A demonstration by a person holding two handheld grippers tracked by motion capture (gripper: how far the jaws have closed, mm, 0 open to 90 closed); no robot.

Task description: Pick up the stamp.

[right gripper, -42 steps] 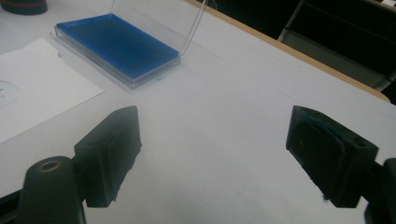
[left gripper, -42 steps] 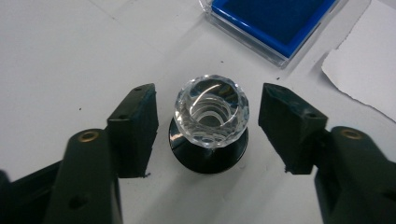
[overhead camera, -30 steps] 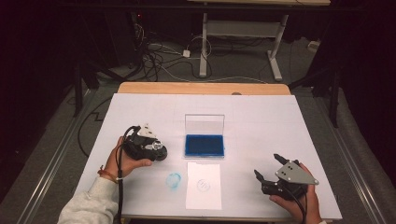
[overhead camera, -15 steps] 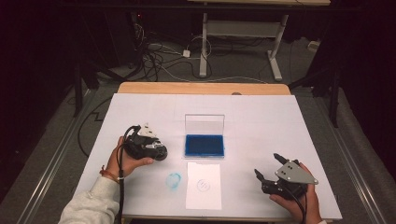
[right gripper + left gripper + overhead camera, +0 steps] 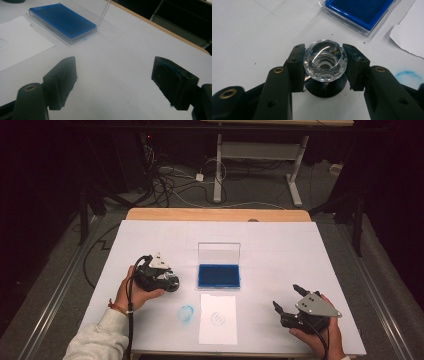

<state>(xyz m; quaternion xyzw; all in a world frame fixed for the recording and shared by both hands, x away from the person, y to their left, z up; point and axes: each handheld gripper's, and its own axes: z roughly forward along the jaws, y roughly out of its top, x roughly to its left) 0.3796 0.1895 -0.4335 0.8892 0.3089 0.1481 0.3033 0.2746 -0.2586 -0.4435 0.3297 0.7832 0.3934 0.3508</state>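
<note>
The left tongs [image 5: 325,66] clamp the clear-knobbed stamp [image 5: 325,61], upright on the surface [image 5: 280,245]. The open blue ink pad [image 5: 218,275] lies just to its right (its long axis crosswise), nearer than the empty, wide-open right tongs [image 5: 286,302].

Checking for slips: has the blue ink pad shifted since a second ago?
No. The blue ink pad keeps its place just above the white paper.

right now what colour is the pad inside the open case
Deep blue ink pad in a clear plastic case; the high view shows it best.
</note>
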